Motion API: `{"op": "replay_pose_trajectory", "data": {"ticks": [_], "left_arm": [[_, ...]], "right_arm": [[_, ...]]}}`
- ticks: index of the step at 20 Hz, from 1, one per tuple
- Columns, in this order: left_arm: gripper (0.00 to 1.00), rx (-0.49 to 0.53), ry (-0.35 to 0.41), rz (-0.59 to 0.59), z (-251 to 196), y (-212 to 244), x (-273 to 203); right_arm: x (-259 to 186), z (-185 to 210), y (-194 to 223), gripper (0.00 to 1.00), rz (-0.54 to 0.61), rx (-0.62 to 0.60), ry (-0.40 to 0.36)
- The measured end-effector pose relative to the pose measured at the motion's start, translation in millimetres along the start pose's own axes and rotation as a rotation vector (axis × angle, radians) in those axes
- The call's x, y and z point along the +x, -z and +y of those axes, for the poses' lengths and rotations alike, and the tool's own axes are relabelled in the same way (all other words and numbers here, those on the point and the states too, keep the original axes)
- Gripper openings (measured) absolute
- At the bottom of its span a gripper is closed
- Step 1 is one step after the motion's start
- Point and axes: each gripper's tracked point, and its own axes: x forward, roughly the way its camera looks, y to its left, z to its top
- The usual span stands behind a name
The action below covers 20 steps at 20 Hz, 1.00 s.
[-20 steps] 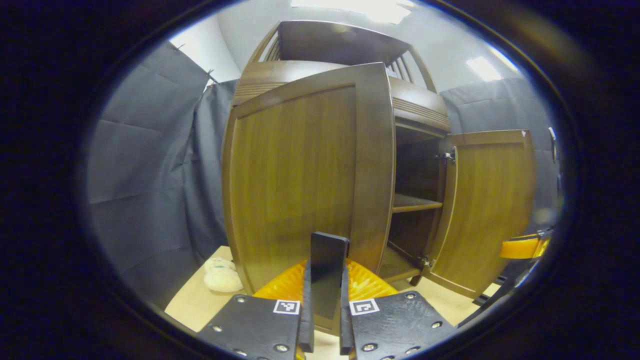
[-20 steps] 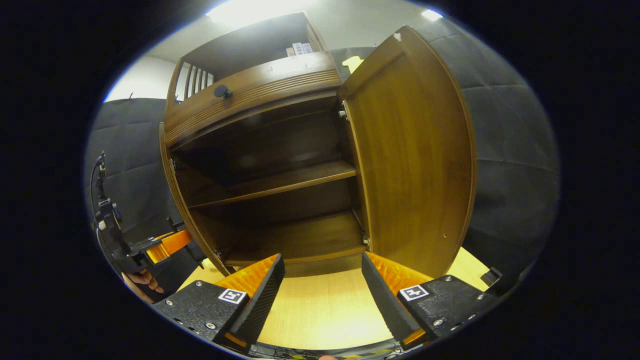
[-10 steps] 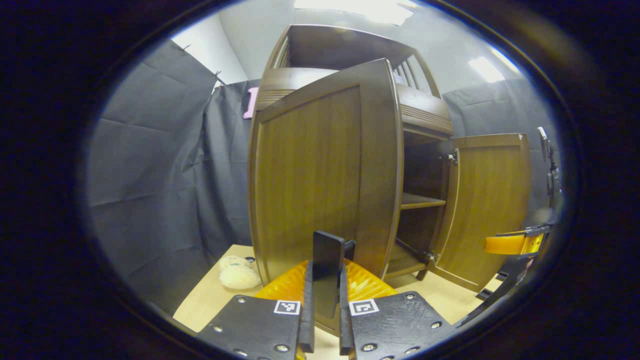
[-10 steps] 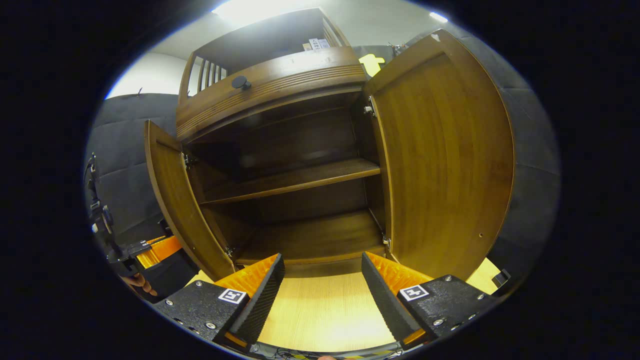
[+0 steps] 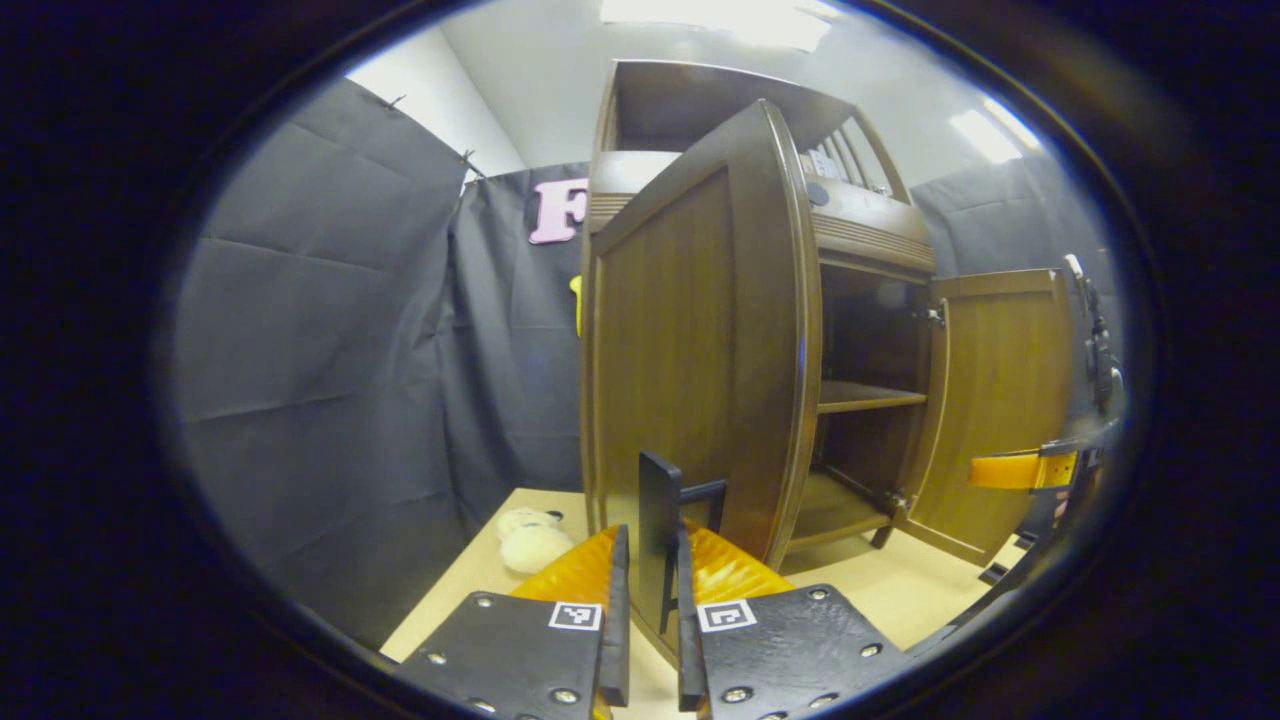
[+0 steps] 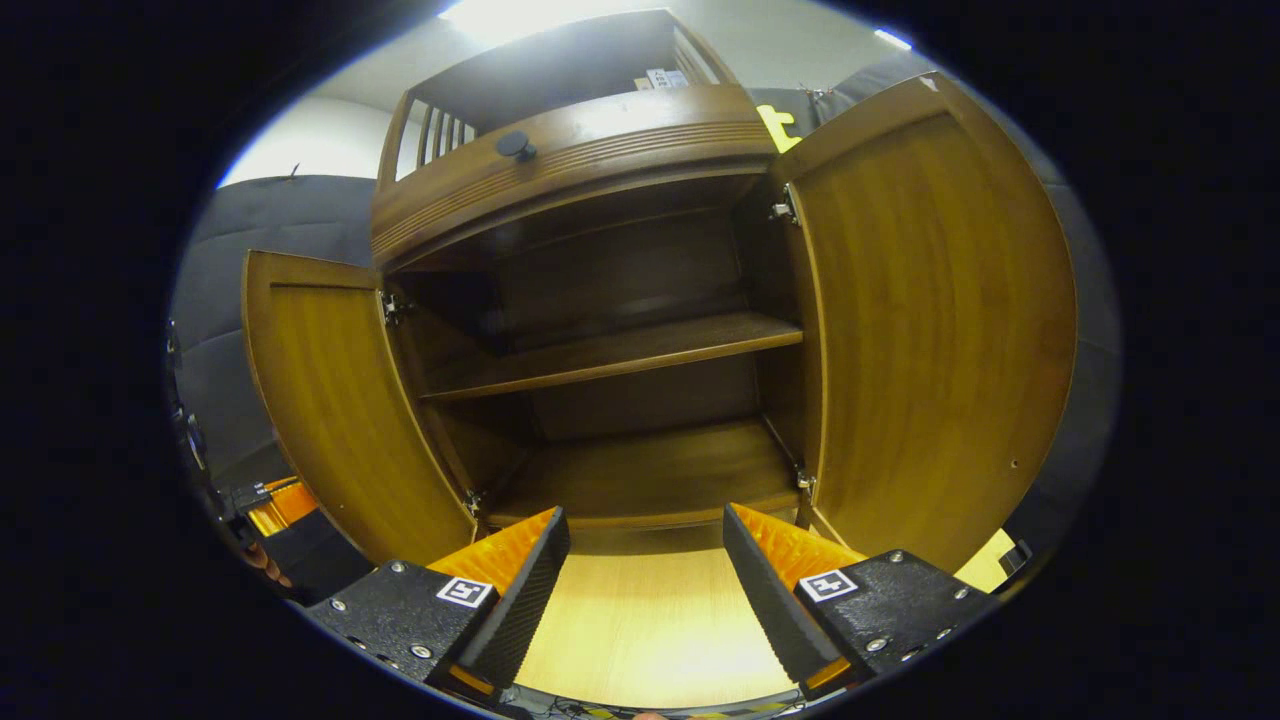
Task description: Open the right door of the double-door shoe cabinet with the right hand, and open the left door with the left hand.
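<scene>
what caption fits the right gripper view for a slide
Open right tool facing the shoe cabinet, left door and right door both swung wide.

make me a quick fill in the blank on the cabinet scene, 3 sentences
1. The left gripper is shut on the left door's ____.
2. The right gripper holds nothing; its jaws are ____.
3. Inside the cabinet, the shelf is ____.

Missing words: handle; open; empty
</scene>
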Motion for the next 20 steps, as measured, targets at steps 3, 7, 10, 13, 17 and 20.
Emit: {"op": "replay_pose_trajectory", "data": {"ticks": [3,7,10,13,17,20], "left_arm": [[0.26,0.018,-0.004,-0.017,28,-4,-3],[0.18,0.024,0.035,-0.032,37,-6,-5],[0.12,0.013,0.018,-0.029,50,-6,-7],[0.19,-0.018,0.071,-0.027,42,-3,-5],[0.26,0.005,0.055,-0.015,49,0,-8],[0.25,0.003,0.014,0.002,53,1,-12]], "right_arm": [[3,7,-1,0.95,-0.003,-0.026,0.000],[11,15,-1,0.91,0.015,-0.040,-0.019],[12,18,0,0.95,0.023,-0.061,-0.017],[10,16,-1,0.91,0.033,-0.089,0.000],[9,8,-6,0.91,0.041,-0.090,0.010],[6,-1,-11,0.95,0.035,-0.085,0.017]]}}
